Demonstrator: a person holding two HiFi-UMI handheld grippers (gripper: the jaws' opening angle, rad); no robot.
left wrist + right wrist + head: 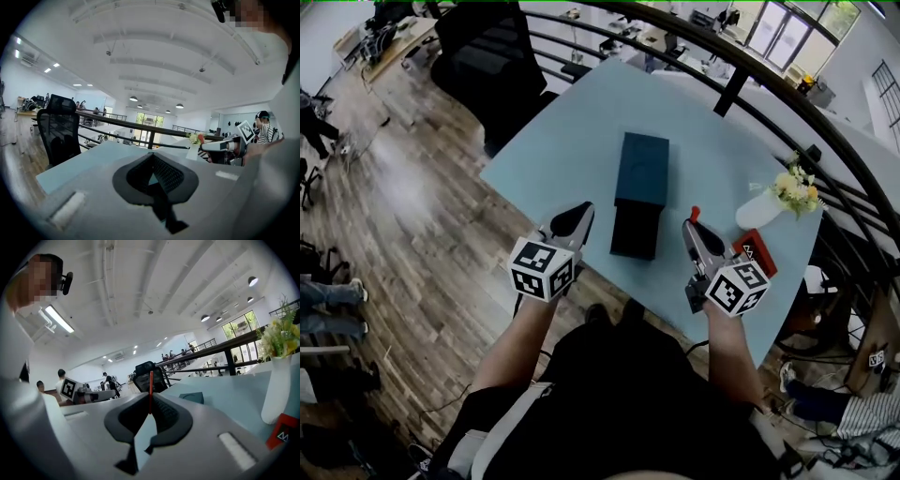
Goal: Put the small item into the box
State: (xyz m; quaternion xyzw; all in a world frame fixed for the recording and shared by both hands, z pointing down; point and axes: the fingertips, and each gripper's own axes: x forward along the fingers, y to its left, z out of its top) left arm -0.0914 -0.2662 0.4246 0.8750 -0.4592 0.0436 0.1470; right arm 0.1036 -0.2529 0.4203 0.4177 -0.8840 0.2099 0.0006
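Fingers (165, 414) of the right gripper (150, 400) pinch a thin red item (150, 384); left gripper (153, 157) fingers pressed together. Dark box (641, 167): contents indiscernible.

1. Box (641, 169): dark teal, rectangular, flat mid-tabletop (562, 141); black inner tray (636, 232) juts toward the near edge.
2. Small item (150, 392): thin red strip, upright, pinched in the right gripper (692, 225).

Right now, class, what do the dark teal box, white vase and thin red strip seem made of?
Dark teal rectangular box: probably cardboard, matte, crisp edges. White vase: likely ceramic, smooth, possibly plastic. Thin red strip: cannot tell.
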